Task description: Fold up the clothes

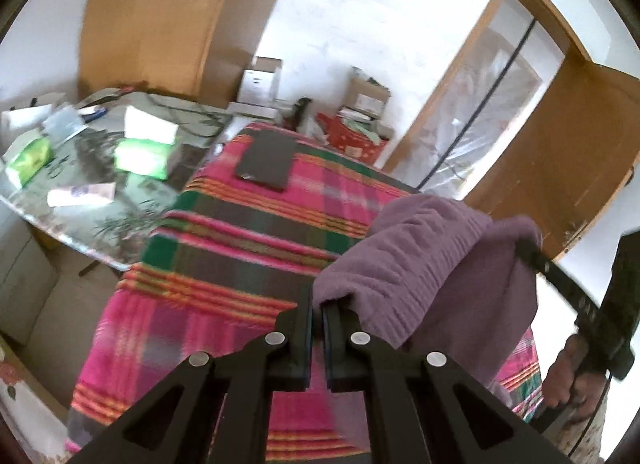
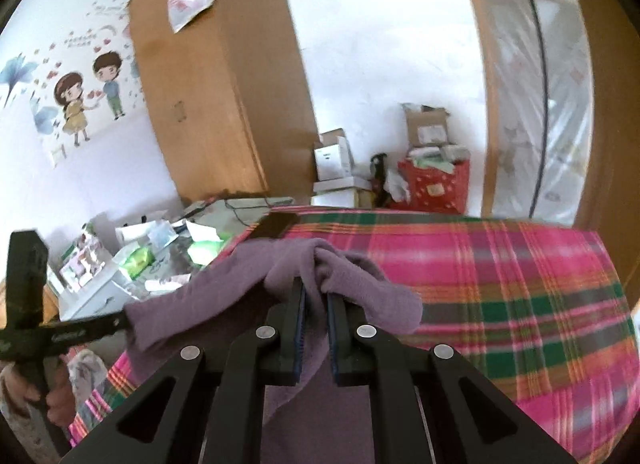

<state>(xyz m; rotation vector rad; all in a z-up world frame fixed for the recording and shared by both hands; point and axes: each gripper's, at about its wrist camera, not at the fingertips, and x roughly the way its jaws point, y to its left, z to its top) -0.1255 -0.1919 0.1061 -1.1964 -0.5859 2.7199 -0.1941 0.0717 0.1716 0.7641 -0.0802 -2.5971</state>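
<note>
A purple fleece cloth (image 1: 432,264) hangs in the air over a bed with a pink and green plaid cover (image 1: 240,232). My left gripper (image 1: 317,306) is shut on one edge of the cloth. The right gripper (image 1: 528,250) pinches the far corner at the right, with a hand (image 1: 568,376) on its handle. In the right wrist view the purple cloth (image 2: 360,292) is bunched over my right gripper (image 2: 316,290), which is shut on it, and fabric droops between the jaws. The left gripper (image 2: 120,320) grips the cloth's other end at the left.
A dark folded item (image 1: 266,162) lies at the far end of the bed. A glass-topped table (image 1: 80,200) with green boxes stands to the left. A wooden wardrobe (image 2: 216,76), stacked boxes (image 2: 334,160), a red bag (image 2: 436,184) and a wooden door (image 1: 560,160) line the walls.
</note>
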